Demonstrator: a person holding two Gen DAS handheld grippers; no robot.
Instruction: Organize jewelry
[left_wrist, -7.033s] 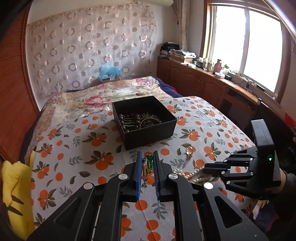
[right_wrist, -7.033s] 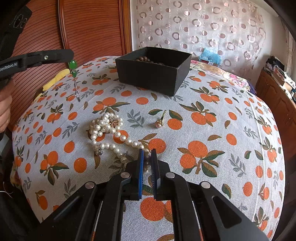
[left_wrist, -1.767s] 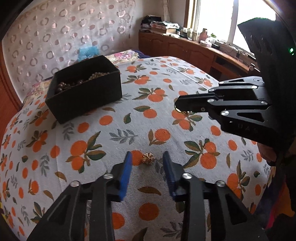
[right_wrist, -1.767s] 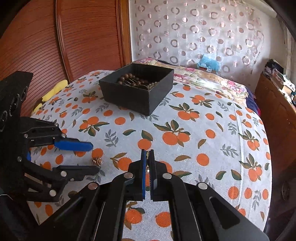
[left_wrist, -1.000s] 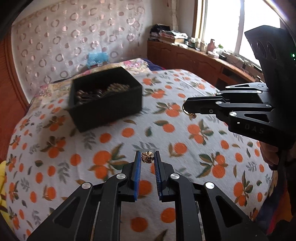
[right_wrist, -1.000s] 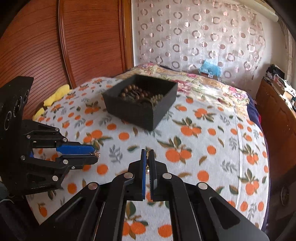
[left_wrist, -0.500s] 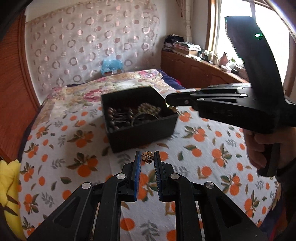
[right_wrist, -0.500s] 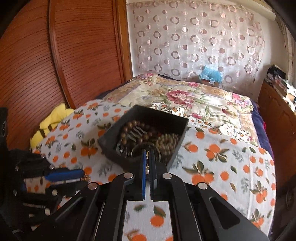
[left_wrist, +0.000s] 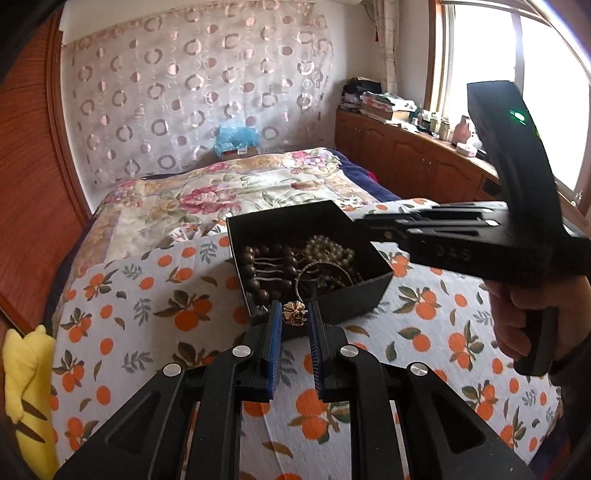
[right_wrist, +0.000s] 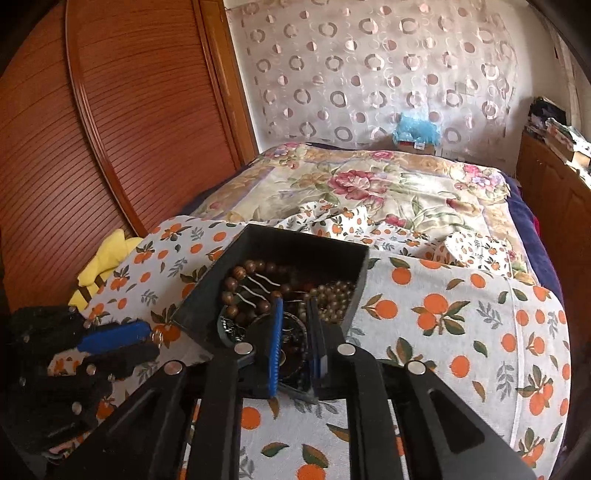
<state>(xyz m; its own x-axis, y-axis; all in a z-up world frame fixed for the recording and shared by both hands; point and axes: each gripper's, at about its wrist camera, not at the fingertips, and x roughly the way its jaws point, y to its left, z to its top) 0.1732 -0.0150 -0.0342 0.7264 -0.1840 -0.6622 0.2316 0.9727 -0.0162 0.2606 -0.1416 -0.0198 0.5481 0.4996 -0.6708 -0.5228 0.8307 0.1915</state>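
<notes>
Both claws hang over a bed with an orange-print cloth (left_wrist: 155, 295). Left claw (left_wrist: 294, 317) is clenched on a small gold flower earring (left_wrist: 294, 313), pinched between its blue pads just at the near edge of the black box (left_wrist: 365, 295). Right claw (right_wrist: 295, 325) points down into that box from above, and its jaws are opening; nothing shows pinched between its pads, only the jewelry lying under them. In the left view the right claw (left_wrist: 364, 221) reaches over the right side of the box, held by a hand (left_wrist: 524, 310). The box sits on the orange-print cloth near its far edge, where a flowered quilt (right_wrist: 388, 192) begins. Inside the box lie big brown wooden beads (right_wrist: 240, 284) on the left side, small pale beads (right_wrist: 336, 295) on the right side, and a dark ring-shaped piece in the near part, too dim to name. A yellow soft thing (right_wrist: 107, 254) lies at the left edge of the bed.
</notes>
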